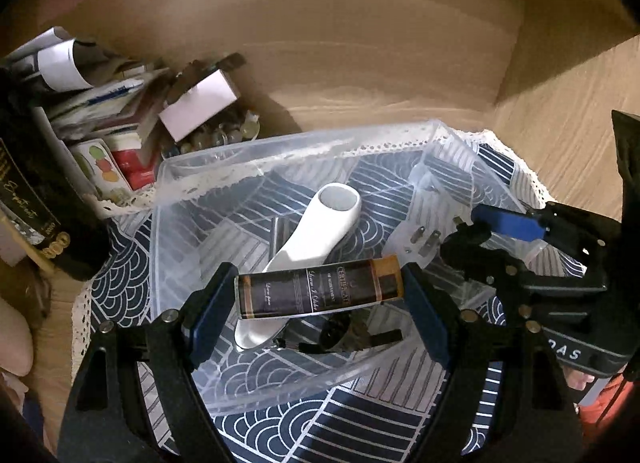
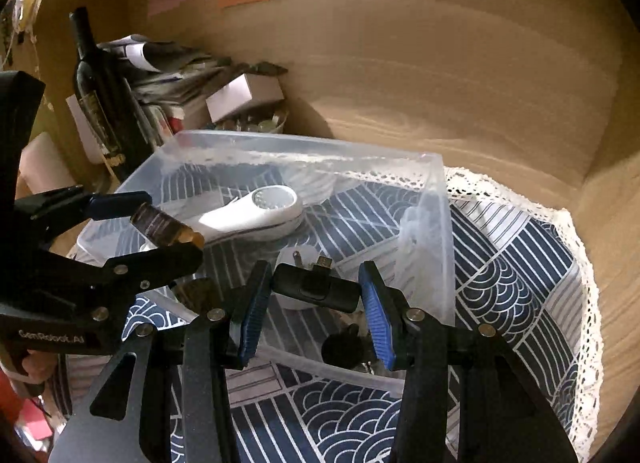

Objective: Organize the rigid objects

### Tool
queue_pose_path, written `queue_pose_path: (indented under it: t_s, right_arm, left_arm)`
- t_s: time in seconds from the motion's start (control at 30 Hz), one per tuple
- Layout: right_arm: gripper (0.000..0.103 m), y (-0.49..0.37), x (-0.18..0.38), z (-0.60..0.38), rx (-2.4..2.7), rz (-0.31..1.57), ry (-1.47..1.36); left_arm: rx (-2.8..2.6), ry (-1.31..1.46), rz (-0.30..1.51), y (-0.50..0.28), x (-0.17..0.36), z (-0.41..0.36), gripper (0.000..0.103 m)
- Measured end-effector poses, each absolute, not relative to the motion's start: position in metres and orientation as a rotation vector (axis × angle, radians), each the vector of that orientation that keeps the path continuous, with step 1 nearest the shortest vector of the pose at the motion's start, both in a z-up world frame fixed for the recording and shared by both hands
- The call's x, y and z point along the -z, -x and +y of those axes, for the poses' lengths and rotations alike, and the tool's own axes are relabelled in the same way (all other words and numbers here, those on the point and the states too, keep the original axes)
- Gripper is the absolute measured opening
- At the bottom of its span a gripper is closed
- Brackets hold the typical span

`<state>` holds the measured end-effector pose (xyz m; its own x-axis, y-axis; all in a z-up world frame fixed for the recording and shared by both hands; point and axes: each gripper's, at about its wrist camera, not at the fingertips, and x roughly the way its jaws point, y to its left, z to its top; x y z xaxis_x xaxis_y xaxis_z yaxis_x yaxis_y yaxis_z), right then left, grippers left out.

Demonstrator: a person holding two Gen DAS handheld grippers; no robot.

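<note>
A clear plastic bin [image 1: 256,167] sat on a navy-and-white patterned cloth [image 1: 352,423] with a lace edge, on a wooden surface [image 2: 440,75].

The left gripper [image 1: 320,295] hung over the near part of the bin, its 2 blue pads clamped on the ends of a small brown-and-black labelled tube [image 1: 320,289], held crosswise above the contents. The right gripper [image 2: 316,295] was over the bin's right side, its pads closed on a black USB stick [image 2: 316,289] whose metal plug pointed away from the camera.

Inside the bin lay a white handheld device [image 1: 316,223] with a round grey face at its far end, stretched lengthwise along the floor. Beside it to the right lay a white plug adapter [image 1: 416,239] with 2 metal prongs. Under the tube, at the near end, a dark object [image 1: 340,337] rested on the bin floor; it might have been a clip or keys, but the view was too dim to tell. A small grey block [image 1: 280,235] lay partly under the white device.

Behind the bin, well apart from both grippers, stood a dark wine bottle [image 2: 100,99], a heap of papers and boxes [image 1: 104,103], and a white box [image 2: 240,97] atop a dish of small round items [image 2: 260,125].
</note>
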<state>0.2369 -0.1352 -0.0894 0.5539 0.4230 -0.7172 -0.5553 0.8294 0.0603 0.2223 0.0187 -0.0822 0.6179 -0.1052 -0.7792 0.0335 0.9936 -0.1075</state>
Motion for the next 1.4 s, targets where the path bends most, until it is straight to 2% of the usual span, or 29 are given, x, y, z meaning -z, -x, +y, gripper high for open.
queue_pose_path:
  t_s: [0.03,0.17,0.37,0.5,0.67,0.83,0.87,1.03,1.23,1.4]
  right_arm:
    - [0.042,-0.236,0.089,-0.135,-0.58,0.792,0.185]
    - [0.054,-0.234,0.086,-0.138,-0.579,0.783,0.179]
    - [0.055,-0.223,0.068,-0.145,-0.576,0.734,0.155]
    - [0.058,-0.208,0.048,-0.151,-0.57,0.671,0.149]
    - [0.07,-0.178,0.019,-0.163,-0.576,0.569,0.119]
    - [0.08,-0.144,-0.006,-0.174,-0.572,0.464,0.098]
    - [0.083,-0.138,-0.009,-0.175,-0.574,0.452,0.097]
    - [0.086,-0.111,-0.019,-0.181,-0.568,0.4,0.087]
    - [0.102,-0.086,-0.021,-0.191,-0.518,0.326,0.052]
    - [0.103,-0.074,-0.024,-0.193,-0.513,0.309,0.049]
  left_arm:
    - [0.075,0.09,0.91,-0.224,0.084,0.018,0.083]
    - [0.078,0.122,0.924,-0.224,0.083,0.021,0.084]
    - [0.071,0.116,0.865,-0.207,0.062,0.026,0.084]
    - [0.07,0.098,0.794,-0.186,0.04,0.027,0.089]
    - [0.075,0.094,0.704,-0.158,0.011,0.024,0.09]
    - [0.052,0.079,0.587,-0.123,-0.016,0.017,0.098]
    - [0.049,0.072,0.567,-0.115,-0.021,0.016,0.098]
    - [0.045,0.055,0.482,-0.082,-0.041,0.007,0.102]
    - [0.048,0.054,0.426,-0.052,-0.05,0.002,0.103]
    - [0.05,0.058,0.406,-0.038,-0.051,0.0,0.103]
